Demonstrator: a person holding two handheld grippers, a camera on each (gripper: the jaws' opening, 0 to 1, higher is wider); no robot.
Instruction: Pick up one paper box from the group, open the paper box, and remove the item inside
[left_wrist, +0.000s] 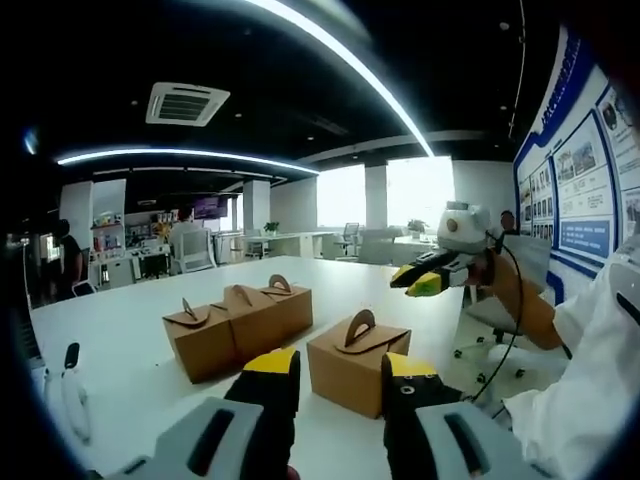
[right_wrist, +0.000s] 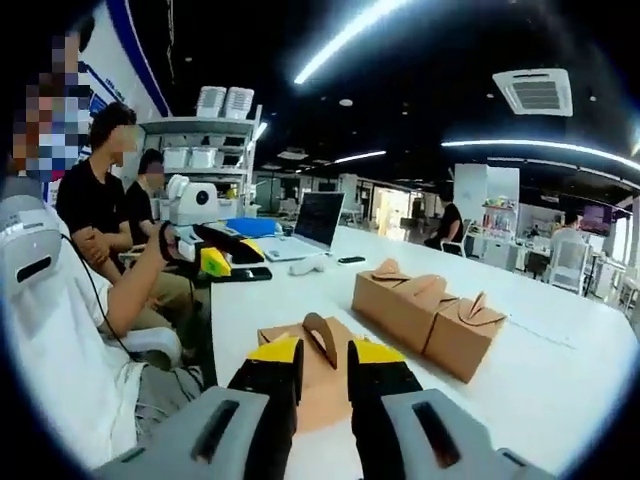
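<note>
One brown paper box (left_wrist: 357, 362) with a curved handle stands alone on the white table (left_wrist: 120, 330), just ahead of my left gripper (left_wrist: 340, 372), whose jaws are wide apart and hold nothing. Three more boxes (left_wrist: 240, 322) stand in a row behind and to its left. My right gripper (left_wrist: 428, 279) hovers in a hand above the table's right side. In the right gripper view the lone box (right_wrist: 312, 385) lies just past my right gripper (right_wrist: 324, 352); its jaws are slightly apart and empty. The row of boxes (right_wrist: 428, 310) is further right, and the left gripper (right_wrist: 218, 256) floats at left.
A laptop (right_wrist: 316, 222), a dark phone (right_wrist: 350, 260) and another phone (right_wrist: 246, 273) lie at the table's far end. People sit beside it (right_wrist: 95, 215). A white device (left_wrist: 70, 392) rests near the table's left edge. An office chair (left_wrist: 490, 330) stands at the right.
</note>
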